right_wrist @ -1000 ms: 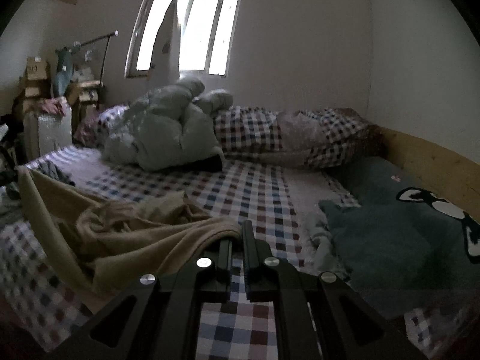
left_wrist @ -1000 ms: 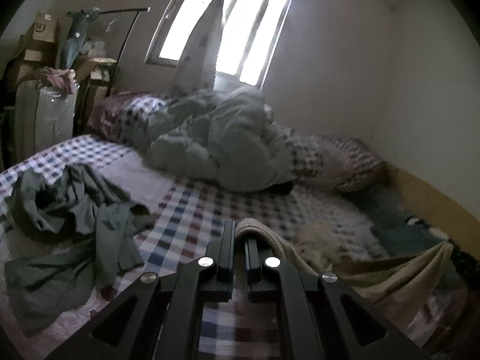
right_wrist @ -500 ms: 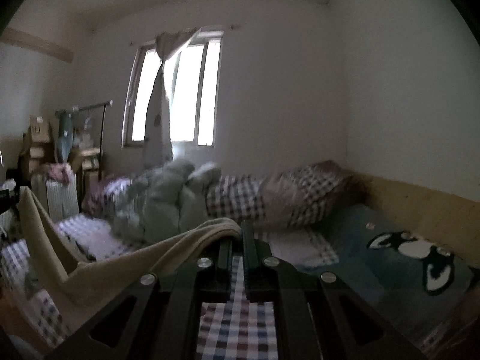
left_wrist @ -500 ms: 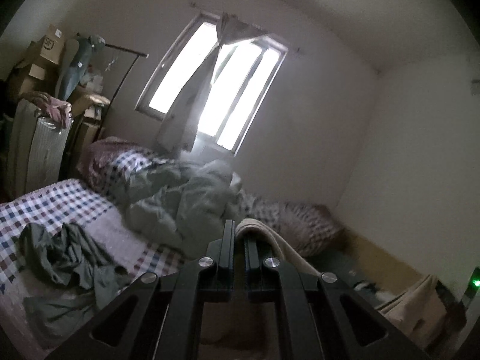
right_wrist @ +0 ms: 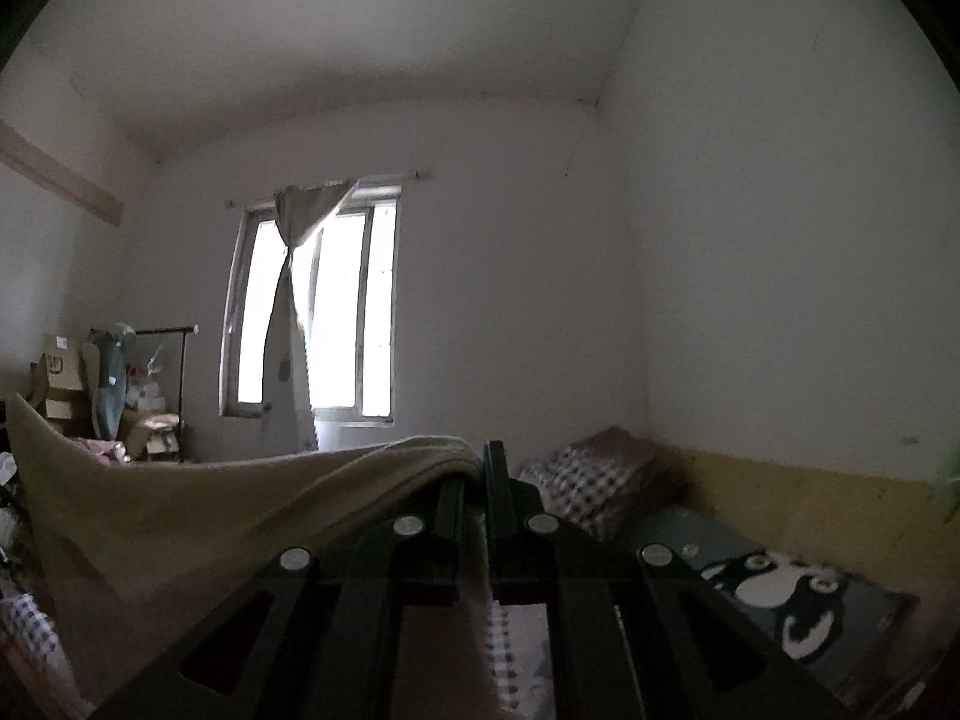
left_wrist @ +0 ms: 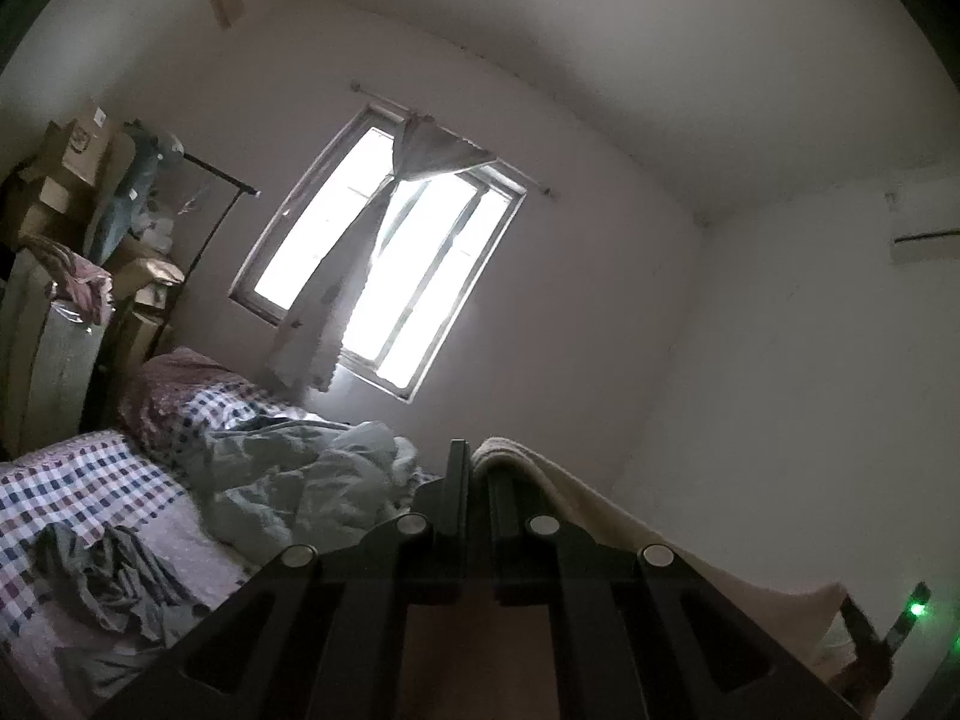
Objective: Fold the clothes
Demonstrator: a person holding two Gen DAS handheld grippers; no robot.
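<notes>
I see the cream knit garment (right_wrist: pixel 198 516) stretched in the air between my left gripper (left_wrist: pixel 477 471) and right gripper (right_wrist: pixel 477 471), each pinching one end, above the checked bed (left_wrist: pixel 66 486)

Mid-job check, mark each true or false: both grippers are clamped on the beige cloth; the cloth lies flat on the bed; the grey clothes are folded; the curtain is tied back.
1. Both the left gripper and the right gripper are clamped on the beige cloth: true.
2. The cloth lies flat on the bed: false, it is held up between the grippers.
3. The grey clothes are folded: false, they lie crumpled.
4. The curtain is tied back: true.
</notes>
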